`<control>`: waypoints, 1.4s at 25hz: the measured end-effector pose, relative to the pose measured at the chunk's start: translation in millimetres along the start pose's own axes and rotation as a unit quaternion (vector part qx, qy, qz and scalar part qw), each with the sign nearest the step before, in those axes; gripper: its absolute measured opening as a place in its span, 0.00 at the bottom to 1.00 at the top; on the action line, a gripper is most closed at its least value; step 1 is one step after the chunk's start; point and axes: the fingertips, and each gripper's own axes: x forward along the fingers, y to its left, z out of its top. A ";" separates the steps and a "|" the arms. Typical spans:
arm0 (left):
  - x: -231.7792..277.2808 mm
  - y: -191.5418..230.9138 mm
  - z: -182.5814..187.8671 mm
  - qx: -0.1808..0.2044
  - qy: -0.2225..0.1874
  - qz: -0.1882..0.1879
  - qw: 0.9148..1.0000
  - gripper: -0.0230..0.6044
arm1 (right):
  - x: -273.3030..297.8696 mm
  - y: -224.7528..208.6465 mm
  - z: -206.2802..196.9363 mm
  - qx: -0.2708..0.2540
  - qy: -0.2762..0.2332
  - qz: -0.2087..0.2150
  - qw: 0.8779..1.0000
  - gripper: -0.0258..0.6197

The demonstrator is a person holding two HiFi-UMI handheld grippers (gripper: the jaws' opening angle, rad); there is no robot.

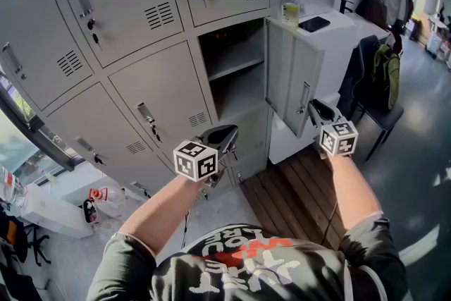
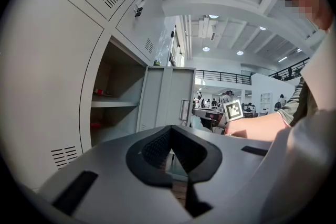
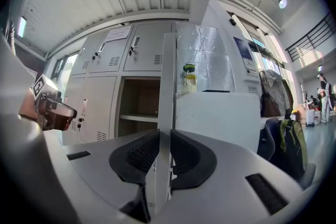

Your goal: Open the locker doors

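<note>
Chair (image 1: 381, 116) and cabinet (image 1: 331, 35) behind open locker door (image 1: 285, 74), gripped by right tool (image 3: 160, 145); left tool (image 2: 170, 139) closed.

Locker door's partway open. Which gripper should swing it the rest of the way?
Right. The right gripper has its jaws clamped on the edge of the open door. The left gripper is shut and empty, off to the side in front of the closed lower lockers.

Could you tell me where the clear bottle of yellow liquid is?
Head view, upper right: the clear bottle of yellow liquid stands on the white cabinet, left of a flat black device.
</note>
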 end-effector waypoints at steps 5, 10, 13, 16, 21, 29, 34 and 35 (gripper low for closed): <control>4.6 -2.1 -0.3 0.000 0.002 0.001 1.000 0.05 | 2.0 -36.9 -1.7 -0.005 0.010 -0.044 0.999 0.11; 7.5 -5.6 -1.2 0.001 0.004 0.003 1.000 0.05 | 5.8 -63.0 -5.7 -0.006 0.020 -0.061 0.998 0.11; 8.7 -5.1 -1.2 0.000 0.004 0.005 1.000 0.05 | 8.1 -72.1 -4.9 -0.008 0.024 -0.069 0.997 0.11; 7.4 -4.3 -2.6 -0.002 0.005 0.009 1.000 0.05 | 8.2 -74.5 -5.1 -0.008 0.024 -0.072 0.997 0.11; 2.4 -1.5 -4.7 -0.005 0.004 0.014 1.000 0.05 | 6.9 -71.4 -5.5 -0.006 0.021 -0.075 0.997 0.11; -14.6 3.6 -6.7 -0.010 -0.005 0.019 1.000 0.05 | -17.7 -22.6 -22.0 0.005 0.023 -0.059 0.998 0.11; -37.5 13.7 -7.1 -0.013 -0.018 0.033 0.999 0.05 | -15.4 51.9 -41.9 0.018 0.043 0.010 0.999 0.11; -43.7 15.6 -6.7 -0.012 -0.021 0.036 0.999 0.05 | -13.6 67.9 -42.3 0.020 0.046 0.024 0.998 0.11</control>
